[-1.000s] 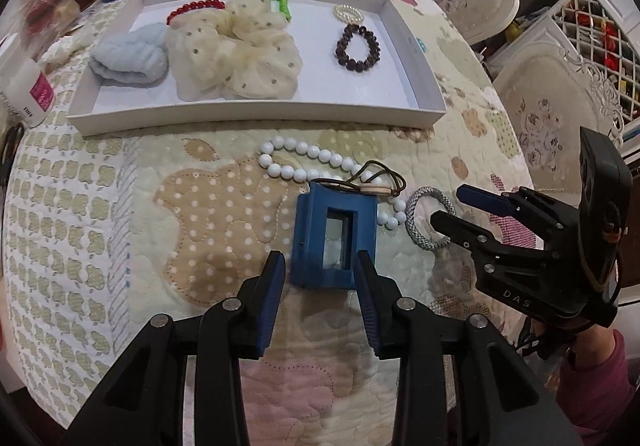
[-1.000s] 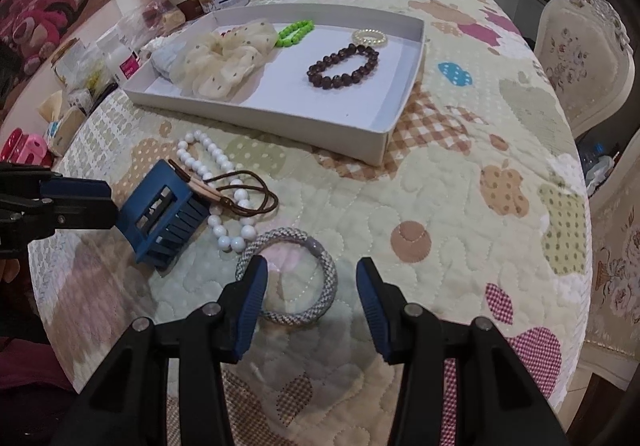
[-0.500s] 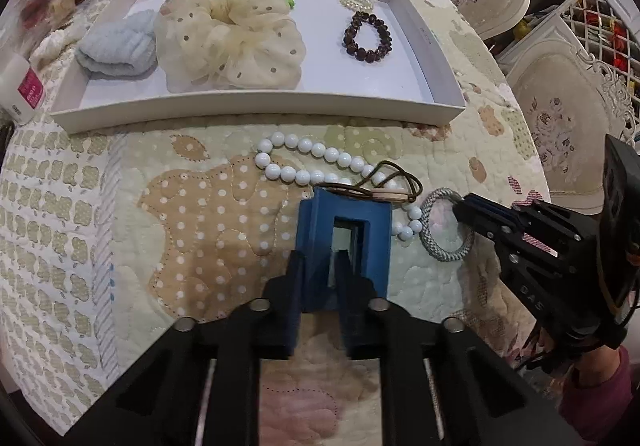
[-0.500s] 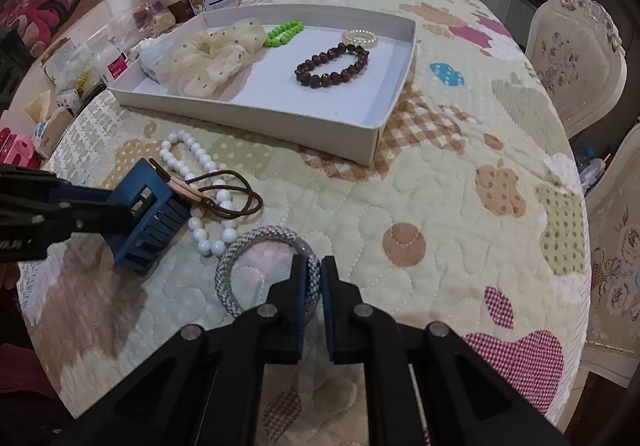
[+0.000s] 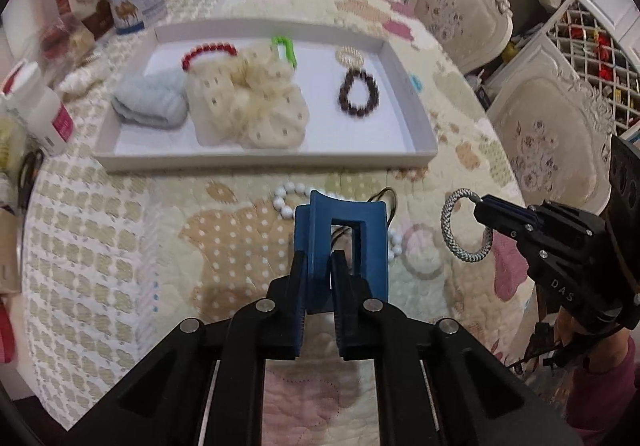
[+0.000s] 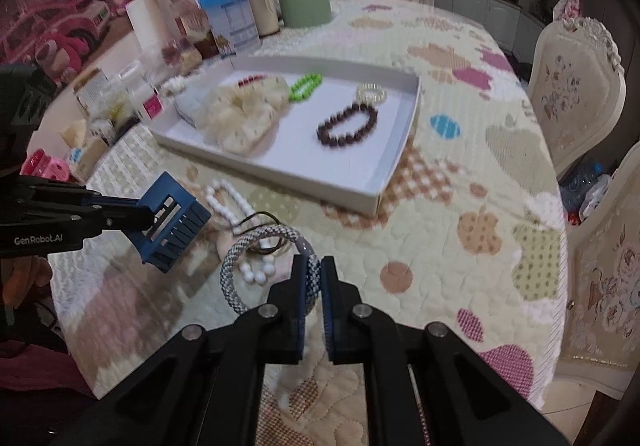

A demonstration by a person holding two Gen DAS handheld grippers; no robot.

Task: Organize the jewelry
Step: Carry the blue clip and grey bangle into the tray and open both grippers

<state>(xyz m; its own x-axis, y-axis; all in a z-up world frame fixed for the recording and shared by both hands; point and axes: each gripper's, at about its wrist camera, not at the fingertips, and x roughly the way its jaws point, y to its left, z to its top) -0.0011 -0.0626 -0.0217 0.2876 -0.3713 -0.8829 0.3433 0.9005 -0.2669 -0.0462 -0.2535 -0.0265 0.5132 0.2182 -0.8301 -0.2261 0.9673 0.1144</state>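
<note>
At lower centre, the left gripper (image 5: 319, 270) clamps a blue hair claw (image 5: 344, 242). At right, the right gripper (image 5: 486, 212) pinches a grey braided bangle (image 5: 464, 230). A white tray (image 5: 416, 126) fills the upper middle.

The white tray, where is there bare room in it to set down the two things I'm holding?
In the white tray, bare floor lies right of the dark bead bracelet and along the near wall in front of it. The left half is crowded: blue cloth, cream scrunchie, red beads, green bracelet. The small pearl ring fills the far right corner.
</note>
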